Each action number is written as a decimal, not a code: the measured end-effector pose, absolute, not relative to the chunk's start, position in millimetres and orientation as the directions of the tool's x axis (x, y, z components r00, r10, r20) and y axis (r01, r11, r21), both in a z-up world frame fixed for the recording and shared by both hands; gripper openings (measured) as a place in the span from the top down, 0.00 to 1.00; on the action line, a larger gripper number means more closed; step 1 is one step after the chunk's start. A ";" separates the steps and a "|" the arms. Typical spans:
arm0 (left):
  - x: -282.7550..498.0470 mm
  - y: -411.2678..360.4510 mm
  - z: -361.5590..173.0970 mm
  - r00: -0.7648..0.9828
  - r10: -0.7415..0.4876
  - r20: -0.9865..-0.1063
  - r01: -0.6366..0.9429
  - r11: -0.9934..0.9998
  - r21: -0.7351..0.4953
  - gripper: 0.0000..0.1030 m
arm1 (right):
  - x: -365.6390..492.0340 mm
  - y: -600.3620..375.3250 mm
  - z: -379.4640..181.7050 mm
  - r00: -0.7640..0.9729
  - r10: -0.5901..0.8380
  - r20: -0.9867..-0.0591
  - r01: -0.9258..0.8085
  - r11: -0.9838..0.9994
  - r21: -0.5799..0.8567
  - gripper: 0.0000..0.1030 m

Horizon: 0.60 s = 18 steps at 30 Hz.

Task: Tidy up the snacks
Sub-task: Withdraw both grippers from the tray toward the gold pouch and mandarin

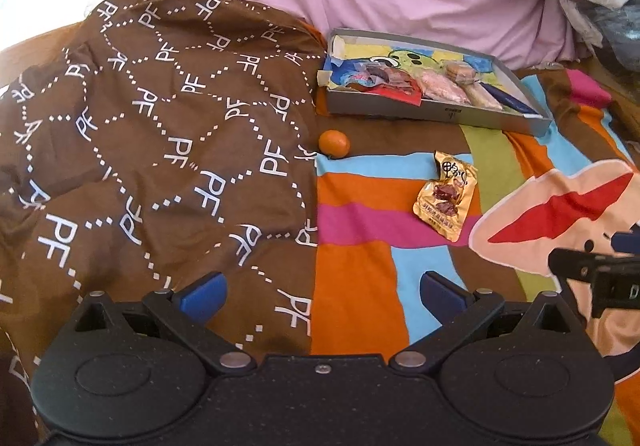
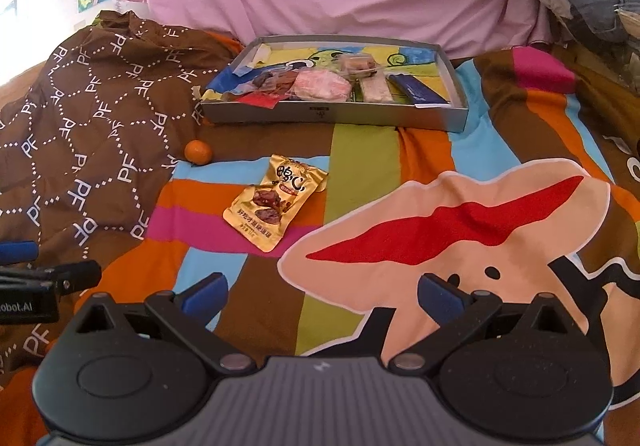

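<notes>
Right wrist view: gold snack packet [image 2: 276, 202] flat on striped bedspread [image 2: 360, 154], ahead and slightly left of right gripper [image 2: 322, 296], long axis slanting away rightward, short of the tray [image 2: 336, 114]. Closer to right than left gripper [image 1: 324, 296]. Both spread wide, holding nothing, touching nothing

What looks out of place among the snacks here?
Two items lie outside the tray: a gold snack packet on the striped bedsheet, and a small orange at the brown blanket's edge. The other snacks are inside the tray. Both grippers are open and empty.
</notes>
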<state>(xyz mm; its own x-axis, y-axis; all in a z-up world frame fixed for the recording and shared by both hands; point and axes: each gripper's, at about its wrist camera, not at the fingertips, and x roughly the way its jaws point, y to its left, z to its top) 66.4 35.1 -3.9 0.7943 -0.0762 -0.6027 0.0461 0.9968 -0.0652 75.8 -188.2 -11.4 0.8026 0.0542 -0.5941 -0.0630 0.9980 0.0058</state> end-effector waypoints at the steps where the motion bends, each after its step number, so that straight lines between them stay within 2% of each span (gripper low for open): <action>1: 67.0 34.8 -4.0 0.795 -0.071 -0.602 0.047 0.997 -0.056 0.01 | 76.7 -188.0 -11.5 0.801 0.055 -0.596 -0.066 0.998 0.004 0.00; 15: 94.4 38.6 4.3 0.804 -0.121 -0.582 0.078 0.992 -0.098 0.01 | 104.9 -180.5 -9.9 0.795 0.066 -0.603 -0.095 0.995 -0.016 0.00; 18: 108.7 38.5 8.3 0.797 -0.142 -0.586 0.072 0.987 -0.141 0.01 | 115.3 -179.0 -10.5 0.789 0.061 -0.611 -0.093 0.995 -0.021 0.00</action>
